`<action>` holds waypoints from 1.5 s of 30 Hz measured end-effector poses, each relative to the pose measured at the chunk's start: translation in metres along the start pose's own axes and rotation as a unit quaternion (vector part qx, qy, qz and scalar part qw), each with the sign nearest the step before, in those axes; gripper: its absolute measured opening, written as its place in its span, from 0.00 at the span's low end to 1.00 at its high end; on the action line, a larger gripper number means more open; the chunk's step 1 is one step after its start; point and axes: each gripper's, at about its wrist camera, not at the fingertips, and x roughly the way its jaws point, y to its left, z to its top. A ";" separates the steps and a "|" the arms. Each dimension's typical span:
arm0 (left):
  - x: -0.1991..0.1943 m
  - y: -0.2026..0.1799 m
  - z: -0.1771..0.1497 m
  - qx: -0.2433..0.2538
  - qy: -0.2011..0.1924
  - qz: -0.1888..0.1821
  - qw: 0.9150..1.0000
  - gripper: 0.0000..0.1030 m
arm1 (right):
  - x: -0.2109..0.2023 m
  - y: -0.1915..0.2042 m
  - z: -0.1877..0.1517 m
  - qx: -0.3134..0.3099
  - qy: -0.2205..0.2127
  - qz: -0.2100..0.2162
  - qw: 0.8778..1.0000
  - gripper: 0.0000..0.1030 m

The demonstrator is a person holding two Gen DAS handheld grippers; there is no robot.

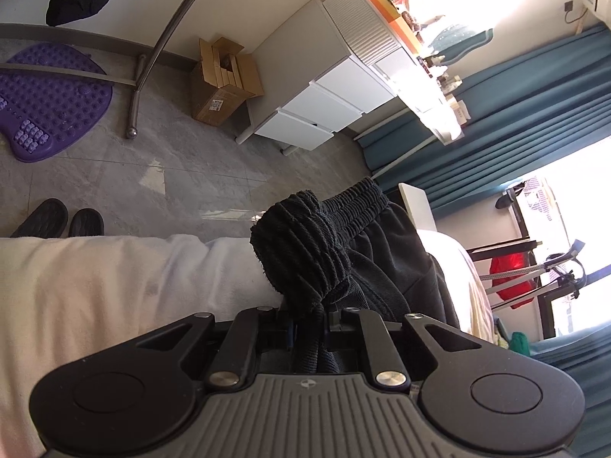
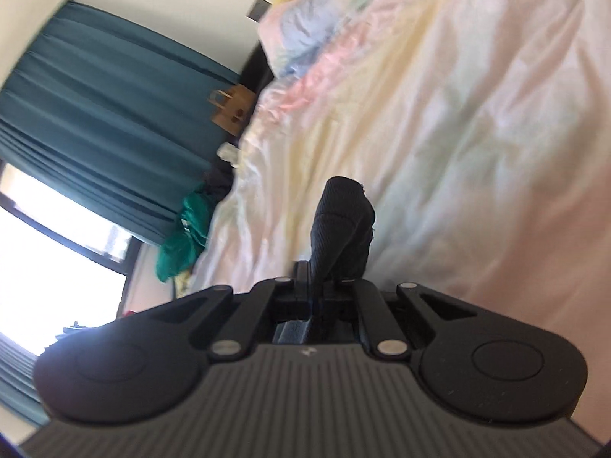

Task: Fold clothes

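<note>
Dark fabric filled the mouth of each gripper. The left gripper (image 1: 307, 318) was clenched on a black garment with a ribbed elastic waistband (image 1: 343, 244), pinching a bunched ribbed section that rose straight out from between the jaws. Beyond the pinch, the rest of the black cloth spread to the right across the pale, cream-white bedding (image 1: 114, 286), with the gathered waistband running along its far edge at the edge of the bed.

The right gripper (image 2: 322, 290) was likewise clamped shut on a narrow fold of the same dark ribbed cloth (image 2: 343, 225), which stood up from the jaws as a rounded tongue. Behind it lay a rumpled pastel quilt in pink, yellow and blue patches (image 2: 458, 114); this view was blurred, so whether the cloth touched the quilt could not be told.

In the left wrist view, past the bed, a grey tiled floor (image 1: 191, 160) carried a purple studded massage mat (image 1: 49, 103), a pair of black slippers (image 1: 61, 219) near the bed and an open brown cardboard box (image 1: 223, 82) just beside a white drawer cabinet (image 1: 324, 91). Teal pleated curtains (image 1: 515, 95) hung beside a bright window.

In the right wrist view, a brown paper bag with handles (image 2: 233, 112) and a green bundle of cloth (image 2: 183, 240) sat between the quilt and the curtains.
</note>
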 end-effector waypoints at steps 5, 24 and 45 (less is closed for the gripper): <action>0.000 -0.009 -0.002 0.042 0.003 0.031 0.999 0.15 | 0.016 -0.026 -0.009 -0.010 0.060 -0.087 0.994 0.06; -0.087 -0.098 -0.067 0.348 -0.102 0.069 0.929 0.81 | -0.066 0.113 -0.057 -0.352 -0.145 -0.010 0.924 0.78; 0.063 -0.337 -0.363 0.643 -0.025 -0.092 0.760 0.82 | -0.065 0.160 -0.173 -0.422 0.002 0.105 0.901 0.82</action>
